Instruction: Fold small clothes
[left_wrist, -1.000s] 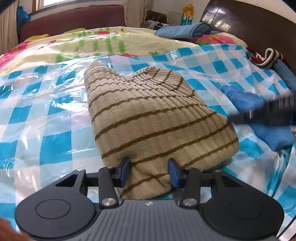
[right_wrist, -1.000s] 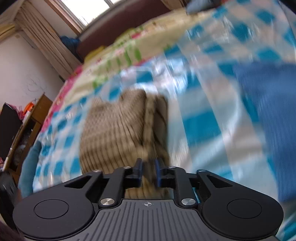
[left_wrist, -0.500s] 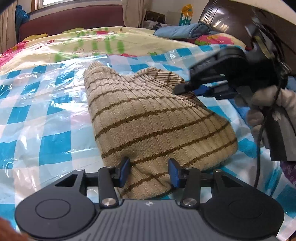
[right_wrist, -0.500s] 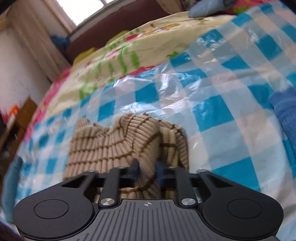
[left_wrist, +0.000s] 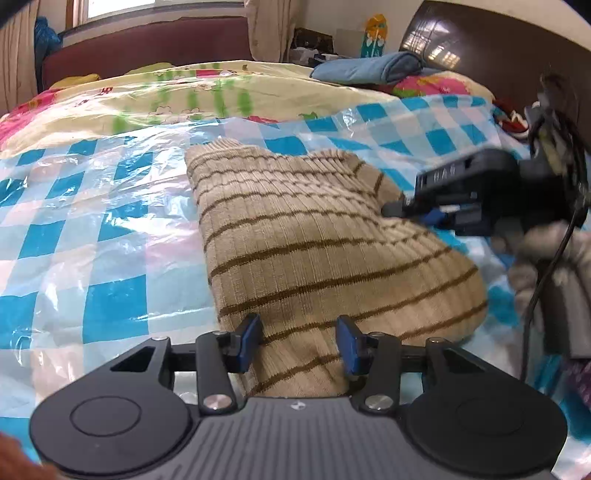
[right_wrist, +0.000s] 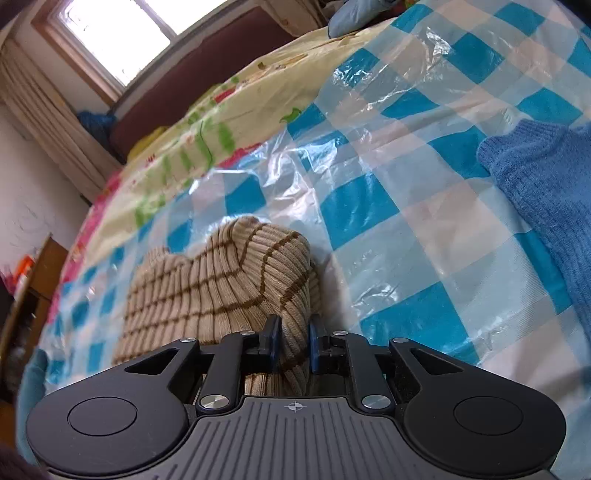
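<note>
A beige knit sweater with thin brown stripes (left_wrist: 314, 236) lies folded on a blue-and-white checked plastic sheet (left_wrist: 92, 229) on the bed. My left gripper (left_wrist: 298, 341) is open, its fingers on either side of the sweater's near edge. My right gripper (right_wrist: 293, 343) is shut on a fold at the sweater's right side (right_wrist: 236, 288). It also shows in the left wrist view (left_wrist: 424, 212), gripping the sweater's far right edge.
A blue knit garment (right_wrist: 546, 184) lies on the sheet to the right. A folded blue cloth (left_wrist: 369, 68) and a dark headboard (left_wrist: 498, 62) are at the back right. A flowered quilt (left_wrist: 184, 96) covers the far bed.
My right gripper swung in from the right, closed on the sweater's right edge, and now pulls it outward to the right. My left gripper has stayed in place and open.
</note>
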